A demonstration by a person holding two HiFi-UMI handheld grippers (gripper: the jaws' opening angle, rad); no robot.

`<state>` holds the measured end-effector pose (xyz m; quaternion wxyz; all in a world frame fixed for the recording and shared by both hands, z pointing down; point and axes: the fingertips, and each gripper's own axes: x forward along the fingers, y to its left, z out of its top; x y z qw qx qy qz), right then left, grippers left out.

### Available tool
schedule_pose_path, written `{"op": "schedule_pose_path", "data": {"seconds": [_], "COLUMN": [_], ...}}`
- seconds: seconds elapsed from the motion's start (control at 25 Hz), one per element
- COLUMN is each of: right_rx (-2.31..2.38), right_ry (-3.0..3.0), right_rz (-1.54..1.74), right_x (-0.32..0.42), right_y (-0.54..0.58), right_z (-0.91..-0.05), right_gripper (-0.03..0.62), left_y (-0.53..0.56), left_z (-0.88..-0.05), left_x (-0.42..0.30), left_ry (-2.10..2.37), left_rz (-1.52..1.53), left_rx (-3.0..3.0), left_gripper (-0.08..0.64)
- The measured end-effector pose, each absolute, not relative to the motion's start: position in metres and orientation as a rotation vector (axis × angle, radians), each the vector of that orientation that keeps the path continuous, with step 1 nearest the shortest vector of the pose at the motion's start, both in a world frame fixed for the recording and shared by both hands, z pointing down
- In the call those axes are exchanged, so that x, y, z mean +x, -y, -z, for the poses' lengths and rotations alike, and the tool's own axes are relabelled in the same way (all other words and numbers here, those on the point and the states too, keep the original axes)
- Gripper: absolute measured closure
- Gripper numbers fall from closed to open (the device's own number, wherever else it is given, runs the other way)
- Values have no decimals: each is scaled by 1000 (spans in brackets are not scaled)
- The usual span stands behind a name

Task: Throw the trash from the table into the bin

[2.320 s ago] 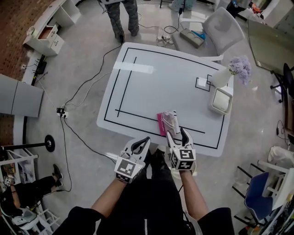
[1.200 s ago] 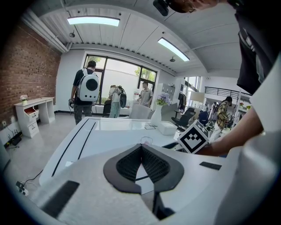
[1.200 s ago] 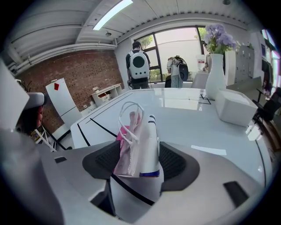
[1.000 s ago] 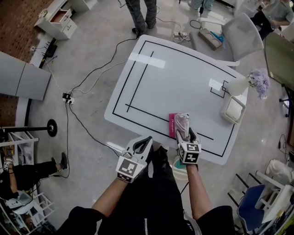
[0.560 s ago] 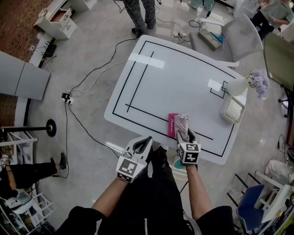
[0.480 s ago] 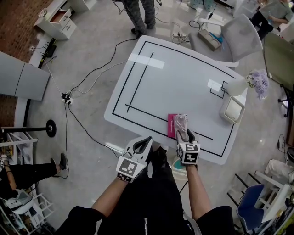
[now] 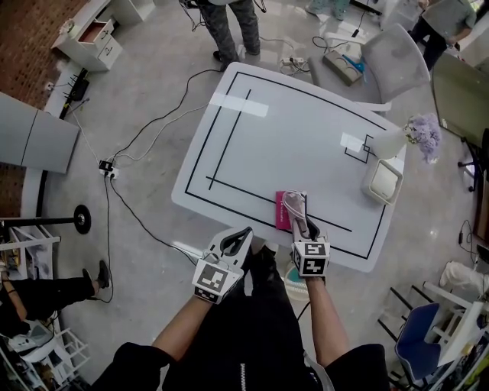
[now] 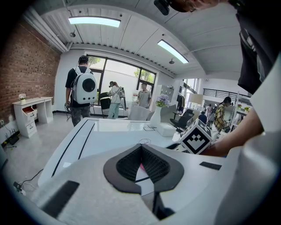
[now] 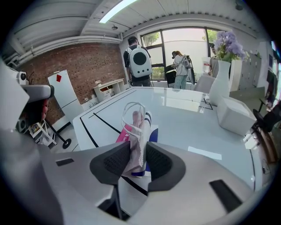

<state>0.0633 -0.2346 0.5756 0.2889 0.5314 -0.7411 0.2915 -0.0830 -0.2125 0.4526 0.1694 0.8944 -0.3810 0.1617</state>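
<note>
A crumpled pinkish face mask (image 7: 294, 205) (image 9: 136, 125) with white loops lies near the front edge of the white table (image 7: 290, 130). It rests on a pink packet (image 7: 280, 211) (image 9: 123, 132) and something dark blue (image 9: 152, 137). My right gripper (image 7: 299, 222) (image 9: 137, 152) has just been closing and its pads now press on the mask's near end. My left gripper (image 7: 243, 231) (image 8: 141, 147) hangs off the table's front edge, left of the right one, shut with nothing between its tips. A round pale-green container (image 7: 293, 274) shows on the floor under the table edge, partly hidden by my right arm.
A white vase with purple flowers (image 7: 405, 134) and a white box (image 7: 380, 182) stand at the table's right side. Beyond the far right corner is a grey chair (image 7: 393, 53). A person (image 7: 229, 23) stands past the far edge. Cables (image 7: 145, 137) run over the floor at the left.
The right gripper's jaws have closed from wide open onto the mask. The left gripper has stayed where it was.
</note>
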Motion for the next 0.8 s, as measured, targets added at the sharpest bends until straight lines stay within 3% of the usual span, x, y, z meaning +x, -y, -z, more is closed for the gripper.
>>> {"op": "schedule_pose_path", "data": {"seconds": [0.8], "right_rx": [1477], "right_ry": [1991], "right_rz": [-766], "right_x": [57], "right_y": [231], "right_z": [-549], "right_gripper": [502], "left_y": [216], "left_z": [-444], "left_x": [-82], "left_ry": [1038], "left_rz": [-441], "left_rx": [2589], "left_gripper": [552]}}
